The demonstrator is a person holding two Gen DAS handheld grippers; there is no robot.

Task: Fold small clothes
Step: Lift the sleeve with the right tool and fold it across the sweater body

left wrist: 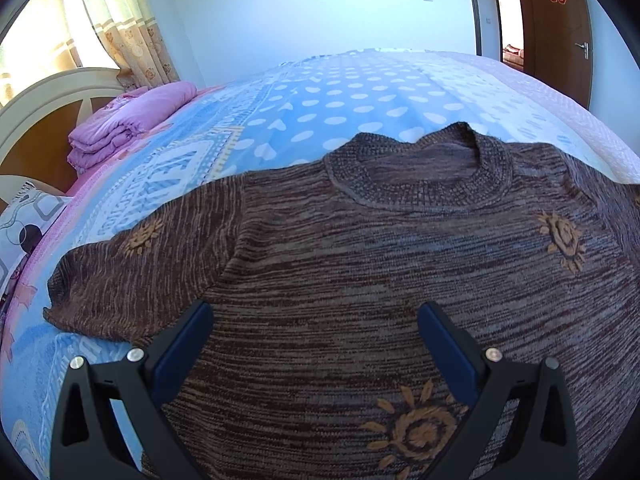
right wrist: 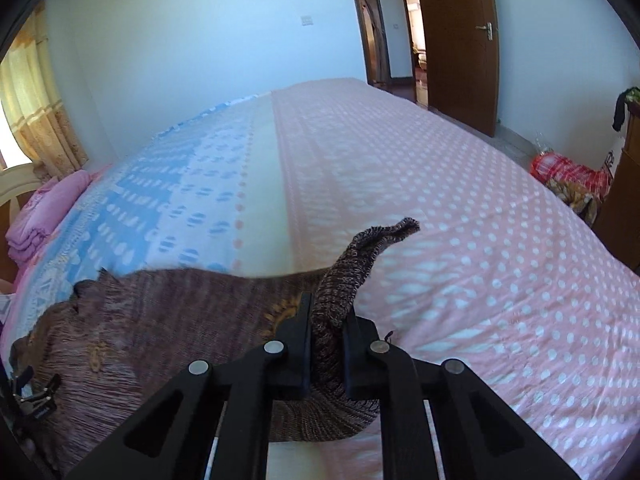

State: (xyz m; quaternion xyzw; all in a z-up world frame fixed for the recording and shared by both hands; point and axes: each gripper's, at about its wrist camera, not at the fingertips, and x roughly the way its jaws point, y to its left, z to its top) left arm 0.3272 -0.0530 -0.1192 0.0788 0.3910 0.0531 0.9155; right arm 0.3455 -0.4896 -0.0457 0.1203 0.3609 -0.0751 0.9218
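A ribbed brown knit sweater (left wrist: 360, 280) is spread flat on the dotted bed (left wrist: 360, 92); its sleeve (right wrist: 332, 320) is pinched by the right gripper (right wrist: 327, 320), while the left gripper (left wrist: 316, 320) jaws are held spread above it.

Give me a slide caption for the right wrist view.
Right hand-held gripper shut on the brown knit sweater's sleeve, lifting it above the pink dotted bedspread.

A brown marled knit sweater (left wrist: 360, 272) with orange sun motifs lies flat, collar far; its right sleeve (right wrist: 352, 276) is lifted, cuff curling upward.
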